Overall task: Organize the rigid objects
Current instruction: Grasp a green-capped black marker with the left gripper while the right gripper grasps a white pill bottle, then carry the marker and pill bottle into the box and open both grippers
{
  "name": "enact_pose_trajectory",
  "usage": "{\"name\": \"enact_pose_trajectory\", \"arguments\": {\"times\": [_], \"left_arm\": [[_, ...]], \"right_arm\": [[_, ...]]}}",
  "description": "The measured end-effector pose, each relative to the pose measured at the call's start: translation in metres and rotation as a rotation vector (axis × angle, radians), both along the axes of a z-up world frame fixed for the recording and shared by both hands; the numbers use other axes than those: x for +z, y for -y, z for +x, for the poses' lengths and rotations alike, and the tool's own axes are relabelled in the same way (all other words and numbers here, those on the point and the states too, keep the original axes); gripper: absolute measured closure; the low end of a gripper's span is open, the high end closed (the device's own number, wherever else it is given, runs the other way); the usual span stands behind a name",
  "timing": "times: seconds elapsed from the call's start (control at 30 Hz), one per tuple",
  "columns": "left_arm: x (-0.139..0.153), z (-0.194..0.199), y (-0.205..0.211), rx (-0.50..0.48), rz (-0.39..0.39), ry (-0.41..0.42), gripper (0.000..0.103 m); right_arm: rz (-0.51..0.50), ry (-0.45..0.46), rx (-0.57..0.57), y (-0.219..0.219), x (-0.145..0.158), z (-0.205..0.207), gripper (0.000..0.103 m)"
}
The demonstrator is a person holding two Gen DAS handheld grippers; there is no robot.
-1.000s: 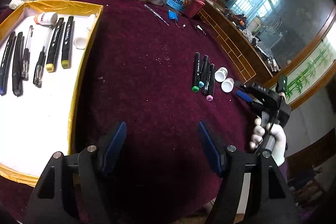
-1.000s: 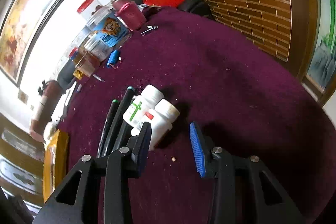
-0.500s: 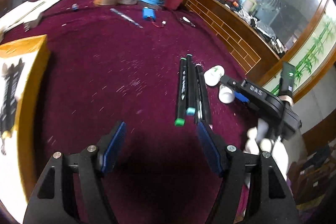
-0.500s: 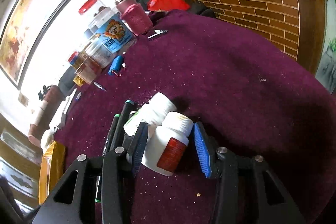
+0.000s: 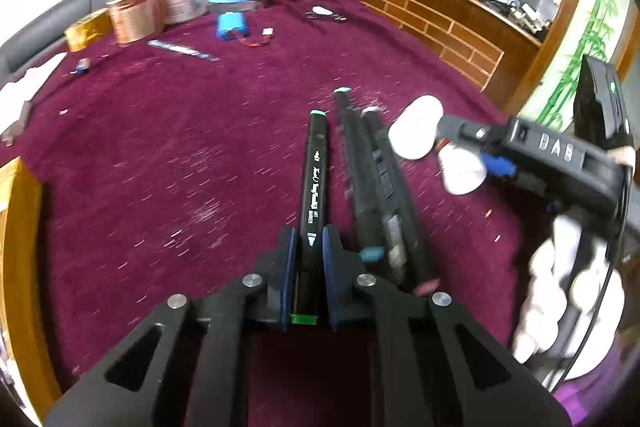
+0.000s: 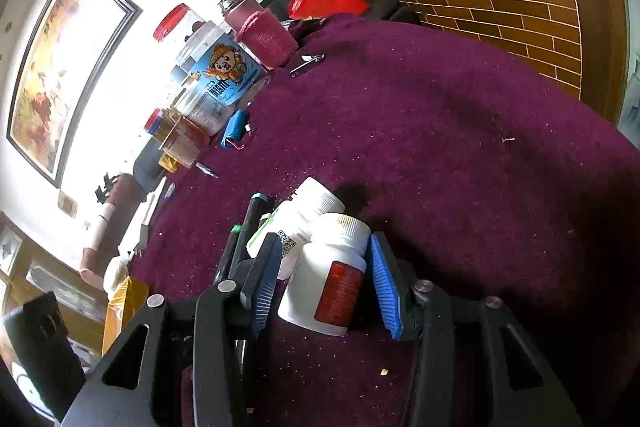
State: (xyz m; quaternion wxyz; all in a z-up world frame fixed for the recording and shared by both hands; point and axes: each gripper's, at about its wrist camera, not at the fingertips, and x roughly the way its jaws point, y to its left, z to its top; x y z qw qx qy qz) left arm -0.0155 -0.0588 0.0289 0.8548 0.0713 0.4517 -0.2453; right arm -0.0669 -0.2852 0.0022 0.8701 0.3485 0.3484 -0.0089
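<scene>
The left gripper (image 5: 308, 247) was clamped on the green-tipped marker (image 5: 314, 187) for lifting; the right gripper (image 6: 324, 283), fingers apart, straddled the red-labelled bottle (image 6: 330, 287), seemingly before closing.

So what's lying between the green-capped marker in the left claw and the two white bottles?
In the left wrist view, other black markers lie side by side between the green-capped marker and the white bottles, on the maroon cloth.
</scene>
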Motion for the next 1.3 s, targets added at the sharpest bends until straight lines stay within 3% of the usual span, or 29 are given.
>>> {"name": "enact_pose_trajectory", "arguments": {"times": [0.2,0.3,0.33,0.43,0.47,0.5,0.53,0.57,0.63,0.77,1.0,1.2,1.27,1.3], "left_arm": [[0.001,-0.024,-0.047,0.064,-0.028,-0.070,0.092],[0.002,-0.030,-0.049,0.067,-0.009,-0.045,0.091],[0.001,-0.027,-0.044,0.073,0.008,-0.032,0.087],[-0.009,-0.014,-0.026,0.057,0.043,-0.050,0.056],[-0.011,-0.015,-0.018,0.034,0.070,-0.011,0.050],[-0.016,-0.017,-0.005,0.002,0.132,0.050,0.051],[-0.015,-0.019,-0.002,-0.012,0.134,0.099,0.056],[-0.016,-0.019,-0.001,-0.015,0.126,0.096,0.067],[-0.012,-0.017,-0.009,0.002,0.065,0.052,0.090],[-0.006,-0.027,-0.044,0.049,-0.069,-0.017,0.090],[0.025,-0.064,-0.114,0.112,-0.369,-0.047,0.089],[0.048,-0.090,-0.167,0.159,-0.466,0.006,0.089],[0.052,-0.098,-0.191,0.191,-0.492,0.021,0.089],[0.052,-0.100,-0.200,0.205,-0.498,0.024,0.089]], "right_arm": [[0.017,0.006,0.006,0.001,0.000,0.000,0.060],[0.014,0.007,0.010,0.000,0.000,0.000,0.059],[0.014,0.007,0.011,0.000,0.000,0.000,0.059],[0.016,0.009,0.009,0.001,-0.001,0.000,0.059],[0.015,0.008,0.009,0.001,-0.001,0.000,0.059],[0.014,0.008,0.010,0.001,-0.001,0.000,0.058],[0.012,0.008,0.011,0.001,-0.001,0.000,0.058],[0.011,0.009,0.012,0.000,-0.001,0.000,0.058],[0.009,0.010,0.013,0.000,0.000,0.001,0.057],[-0.009,0.006,0.015,-0.003,0.001,0.001,0.056],[-0.036,0.002,0.020,-0.007,0.002,0.003,0.053],[-0.200,-0.113,0.086,-0.029,0.013,0.006,0.051],[-0.281,-0.157,0.105,-0.038,0.015,0.005,0.065],[-0.299,-0.165,0.114,-0.041,0.016,0.004,0.066]]}}
